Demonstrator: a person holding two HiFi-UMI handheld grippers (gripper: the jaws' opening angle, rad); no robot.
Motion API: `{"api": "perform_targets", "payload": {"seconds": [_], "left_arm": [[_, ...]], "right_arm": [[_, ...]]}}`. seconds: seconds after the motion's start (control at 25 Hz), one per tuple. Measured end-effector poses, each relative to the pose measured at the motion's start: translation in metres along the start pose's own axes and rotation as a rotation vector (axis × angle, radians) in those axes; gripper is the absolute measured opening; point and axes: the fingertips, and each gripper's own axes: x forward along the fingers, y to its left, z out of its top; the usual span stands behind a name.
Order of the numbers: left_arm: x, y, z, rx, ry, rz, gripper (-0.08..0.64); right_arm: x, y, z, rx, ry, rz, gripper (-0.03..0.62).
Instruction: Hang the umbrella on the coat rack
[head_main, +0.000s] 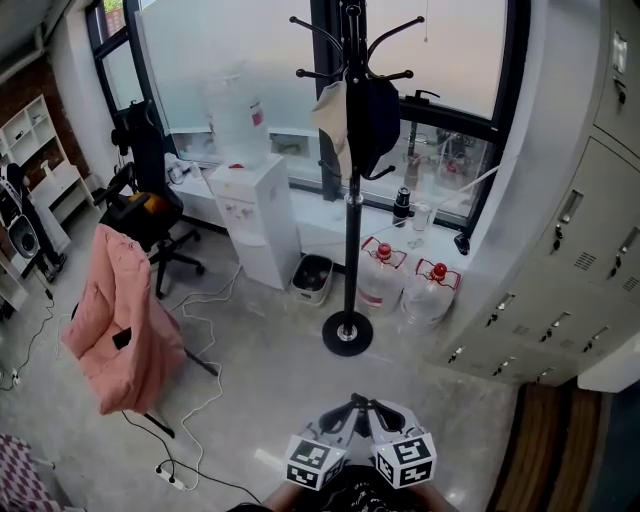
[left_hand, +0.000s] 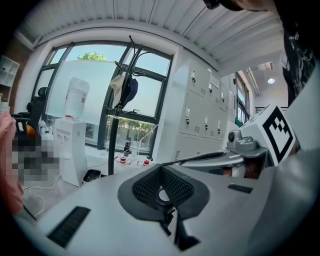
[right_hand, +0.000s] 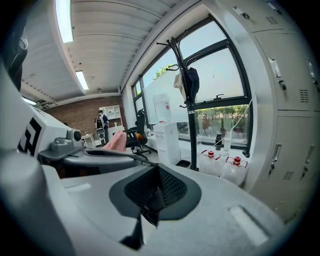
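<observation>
1. Office floor (head_main: 270, 380) is pale grey, with a window wall behind. The rack (head_main: 351, 210) stands upright on its round base before the window, well apart from both grippers.
2. Left gripper (head_main: 347, 406): jaws pressed together, nothing between them. Right gripper (head_main: 373, 406): likewise pressed together and empty. Both are held low, side by side, pointing toward the rack.
3. Umbrella (head_main: 376, 118): neither gripper holds one. A dark item hanging from an upper peg, touching the pole on its right side, is judged to be it (too small to confirm). A beige cloth (head_main: 330, 112) hangs on the pole's other side.
4. Appearance: dark navy or black, limp, in loosely gathered folds that narrow toward the bottom.
5. Handling, as judged: light. The canopy is soft and slippery and the ribs bend easily, while the shaft and handle are stiff. The best hold is the handle or shaft, never the fabric.
6. Status, as judged: the item appears already hung, and no step is in hand.
</observation>
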Motion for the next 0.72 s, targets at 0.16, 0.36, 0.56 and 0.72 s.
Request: {"api": "perform_targets", "payload": {"seconds": [0.16, 0.36, 0.56, 0.72], "left_arm": [[0.003, 0.007, 0.002, 0.003, 0.001, -0.02, 0.011], [0.002, 0.014, -0.001, -0.001, 0.017, -0.025, 0.011], [0.006, 0.02, -0.001, 0.005, 0.022, -0.018, 0.012], [0.011, 0.024, 0.001, 0.021, 0.027, -0.004, 0.011]], "right_arm": [[0.008, 0.0, 0.001, 0.011, 0.003, -0.017, 0.005], [0.015, 0.001, -0.001, 0.013, 0.012, -0.025, 0.005], [0.022, 0.001, 0.003, 0.018, 0.013, -0.019, 0.005], [0.03, -0.004, 0.006, 0.027, 0.007, -0.01, 0.005]]}}
